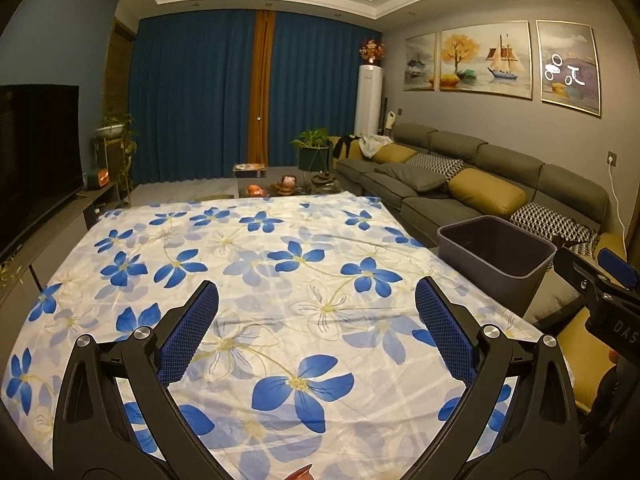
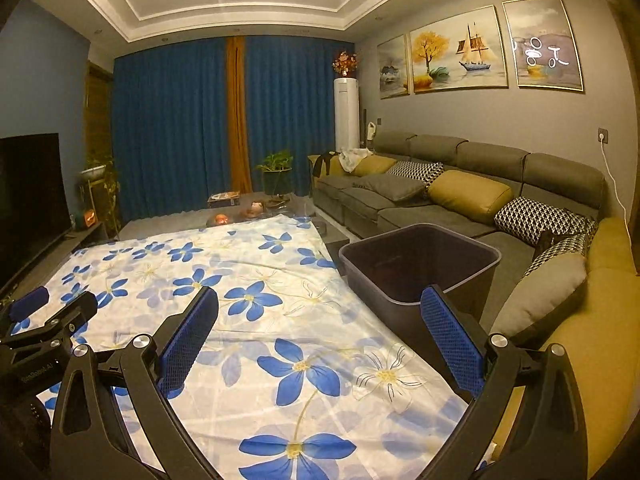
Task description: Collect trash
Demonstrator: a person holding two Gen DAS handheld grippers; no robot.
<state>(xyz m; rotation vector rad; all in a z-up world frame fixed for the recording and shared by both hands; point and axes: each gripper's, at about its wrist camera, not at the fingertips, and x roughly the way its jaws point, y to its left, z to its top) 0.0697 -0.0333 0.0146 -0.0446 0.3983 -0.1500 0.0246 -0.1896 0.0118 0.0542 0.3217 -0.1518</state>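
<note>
A dark grey bin (image 1: 496, 248) (image 2: 420, 264) stands at the right edge of the table, between it and the sofa, and its inside is too dark to make out. My left gripper (image 1: 317, 284) is open above the flowered tablecloth (image 1: 256, 264), with nothing between its blue pads. My right gripper (image 2: 319, 294) is open too, empty, over the cloth's right side just before the bin. Each gripper shows in the other's view: the right gripper (image 1: 596, 270) and the left gripper (image 2: 52, 304). A small reddish tip (image 1: 299, 473) pokes in at the bottom edge; I cannot tell what it is.
A grey sofa (image 2: 460, 200) with yellow and patterned cushions runs along the right wall behind the bin. A TV (image 1: 36, 152) on a low stand is at the left. Beyond the cloth's far edge, a low glass table (image 1: 280, 188) holds small items and plants.
</note>
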